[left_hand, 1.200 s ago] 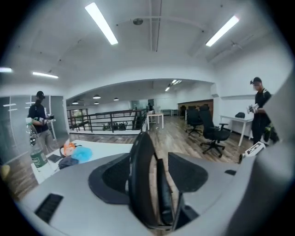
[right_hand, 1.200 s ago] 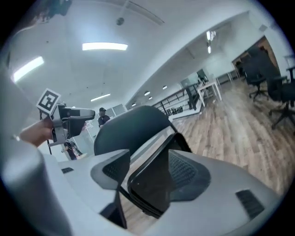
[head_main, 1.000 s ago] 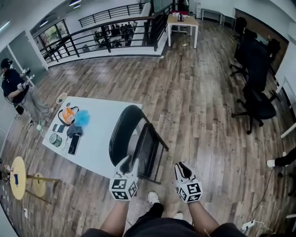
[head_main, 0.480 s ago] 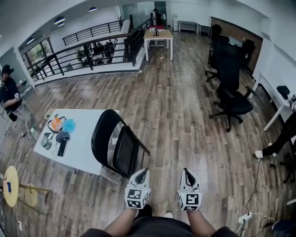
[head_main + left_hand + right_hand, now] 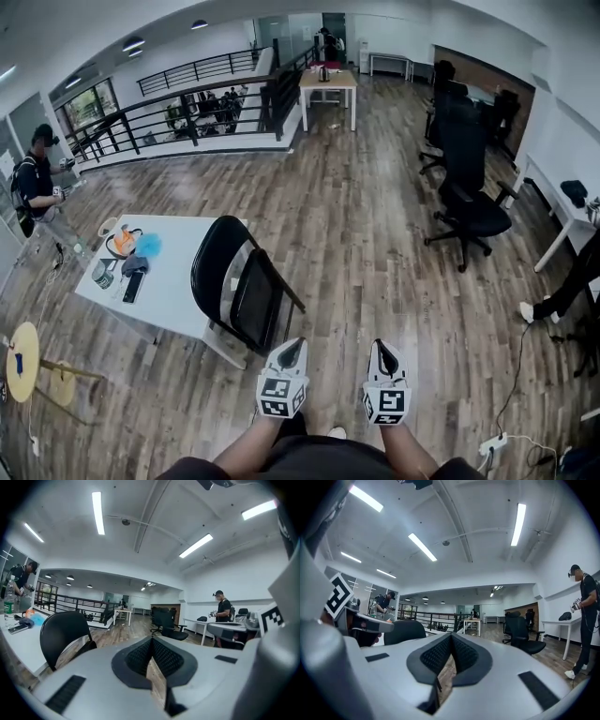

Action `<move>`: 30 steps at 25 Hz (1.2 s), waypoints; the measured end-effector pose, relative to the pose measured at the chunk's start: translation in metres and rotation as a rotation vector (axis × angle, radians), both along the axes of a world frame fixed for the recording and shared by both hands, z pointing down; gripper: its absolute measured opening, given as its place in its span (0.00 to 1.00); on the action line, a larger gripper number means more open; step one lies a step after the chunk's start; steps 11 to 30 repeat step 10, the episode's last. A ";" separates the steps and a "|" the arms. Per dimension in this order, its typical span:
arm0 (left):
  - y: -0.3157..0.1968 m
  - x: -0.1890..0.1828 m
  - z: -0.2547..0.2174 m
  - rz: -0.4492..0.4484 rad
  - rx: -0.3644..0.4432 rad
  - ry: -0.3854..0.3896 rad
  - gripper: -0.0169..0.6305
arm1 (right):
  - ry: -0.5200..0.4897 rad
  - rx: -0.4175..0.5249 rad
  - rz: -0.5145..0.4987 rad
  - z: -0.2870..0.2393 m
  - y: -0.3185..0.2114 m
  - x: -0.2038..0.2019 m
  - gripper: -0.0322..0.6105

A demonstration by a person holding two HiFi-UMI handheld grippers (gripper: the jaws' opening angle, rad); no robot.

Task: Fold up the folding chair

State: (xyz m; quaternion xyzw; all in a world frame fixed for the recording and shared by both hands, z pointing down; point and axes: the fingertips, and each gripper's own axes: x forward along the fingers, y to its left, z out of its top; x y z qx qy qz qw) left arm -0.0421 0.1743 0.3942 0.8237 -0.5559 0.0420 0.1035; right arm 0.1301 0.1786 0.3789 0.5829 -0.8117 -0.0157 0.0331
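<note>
The black folding chair (image 5: pixel 236 291) stands unfolded beside the white table (image 5: pixel 178 291), its round backrest toward the table; its backrest also shows as the chair (image 5: pixel 64 632) in the left gripper view and the chair (image 5: pixel 404 631) in the right gripper view. My left gripper (image 5: pixel 292 349) is shut with nothing in it, a little nearer to me than the chair. My right gripper (image 5: pixel 382 351) hangs beside it over the wooden floor, also shut and empty. Neither touches the chair. The jaws meet in both gripper views, left gripper (image 5: pixel 151 654), right gripper (image 5: pixel 450 652).
On the table lie an orange pouch (image 5: pixel 123 241), a blue cloth (image 5: pixel 148 246), a phone (image 5: pixel 133 287) and a tin. A person (image 5: pixel 37 184) stands far left. Black office chairs (image 5: pixel 469 197) are at right, a railing (image 5: pixel 187 112) and small table (image 5: pixel 328 82) at the back, a round stool (image 5: pixel 21 361) at the left.
Both grippers pulled back from the chair toward me and their jaws closed. The view shifted, so the chair and table now sit further left and further from the grippers.
</note>
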 end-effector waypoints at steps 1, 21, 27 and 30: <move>0.002 0.001 0.000 0.000 0.003 0.002 0.04 | 0.004 0.005 -0.002 -0.001 0.002 0.000 0.07; 0.009 0.019 -0.012 0.013 0.019 0.001 0.04 | 0.004 0.009 0.001 -0.008 0.009 0.013 0.07; 0.009 0.019 -0.012 0.013 0.019 0.001 0.04 | 0.004 0.009 0.001 -0.008 0.009 0.013 0.07; 0.009 0.019 -0.012 0.013 0.019 0.001 0.04 | 0.004 0.009 0.001 -0.008 0.009 0.013 0.07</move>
